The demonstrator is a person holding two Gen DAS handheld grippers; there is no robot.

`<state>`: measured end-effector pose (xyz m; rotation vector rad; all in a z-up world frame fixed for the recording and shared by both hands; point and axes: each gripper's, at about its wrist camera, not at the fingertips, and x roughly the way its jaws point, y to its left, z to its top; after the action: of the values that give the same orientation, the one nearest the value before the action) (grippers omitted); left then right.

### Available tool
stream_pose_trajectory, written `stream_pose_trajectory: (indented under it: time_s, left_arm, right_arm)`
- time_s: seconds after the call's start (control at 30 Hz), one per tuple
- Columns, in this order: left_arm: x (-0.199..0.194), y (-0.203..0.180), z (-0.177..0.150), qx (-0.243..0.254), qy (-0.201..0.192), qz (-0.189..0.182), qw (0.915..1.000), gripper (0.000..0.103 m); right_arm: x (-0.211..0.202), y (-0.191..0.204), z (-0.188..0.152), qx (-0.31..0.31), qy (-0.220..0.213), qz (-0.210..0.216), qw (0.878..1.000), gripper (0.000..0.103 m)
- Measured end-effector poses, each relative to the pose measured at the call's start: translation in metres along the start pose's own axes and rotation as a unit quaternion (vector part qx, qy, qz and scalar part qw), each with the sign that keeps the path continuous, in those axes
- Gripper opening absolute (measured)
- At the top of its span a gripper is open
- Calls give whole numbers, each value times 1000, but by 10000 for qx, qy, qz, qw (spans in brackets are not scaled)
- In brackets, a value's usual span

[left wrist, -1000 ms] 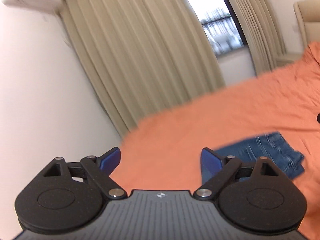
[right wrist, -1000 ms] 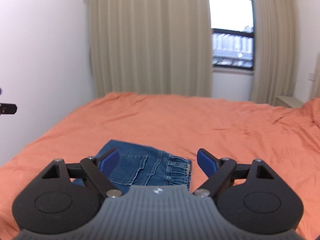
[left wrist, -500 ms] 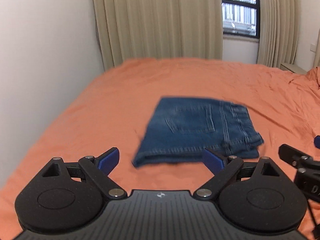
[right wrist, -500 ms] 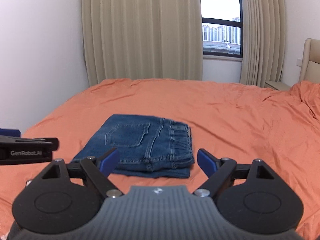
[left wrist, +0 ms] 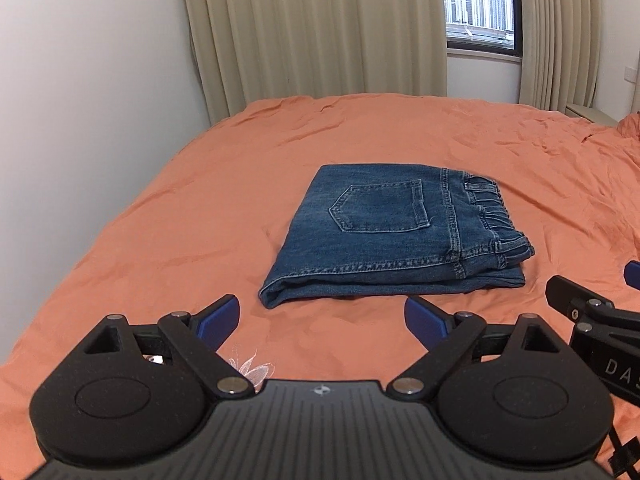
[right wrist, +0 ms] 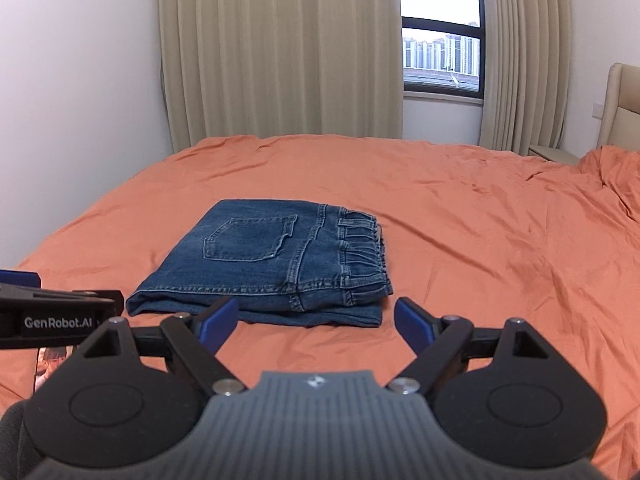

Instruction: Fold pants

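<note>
- The folded blue denim pants (left wrist: 394,240) lie as a compact stack on the orange bed sheet (left wrist: 200,216) — probably heavy, stiff-ish, not slippery.
- Best held at the thick near folded edge or gathered waistband.
- Left gripper (left wrist: 322,316) and right gripper (right wrist: 316,318) hover near, jaws spread, empty.

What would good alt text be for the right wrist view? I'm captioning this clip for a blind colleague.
Folded blue jeans lie flat on an orange bedspread, back pocket up, waistband to the right. The open right gripper hovers just short of them, holding nothing, with the left gripper at the left edge. Beige curtains and a window fill the background.
</note>
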<state>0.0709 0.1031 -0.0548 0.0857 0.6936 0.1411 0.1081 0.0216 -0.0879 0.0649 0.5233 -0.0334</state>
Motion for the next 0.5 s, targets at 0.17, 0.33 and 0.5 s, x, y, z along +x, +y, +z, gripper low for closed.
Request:
stream_pose_trajectory:
  time_s: [0.17,0.33,0.5]
  left_arm:
    - [-5,-4,2,44,-58,-37,10000,103]
    - [-9,-5,3,59,-102,-18,9999,103]
    - [-11,-4,2,44,-104,6,9999,103]
  right_arm:
    - [-8,-6,6,80,-108,-8,9999,82]
    - [-14,-8,9,82,-181,-18,9998,82]
    - [-16,-7,6,69,-161,20,9998,82]
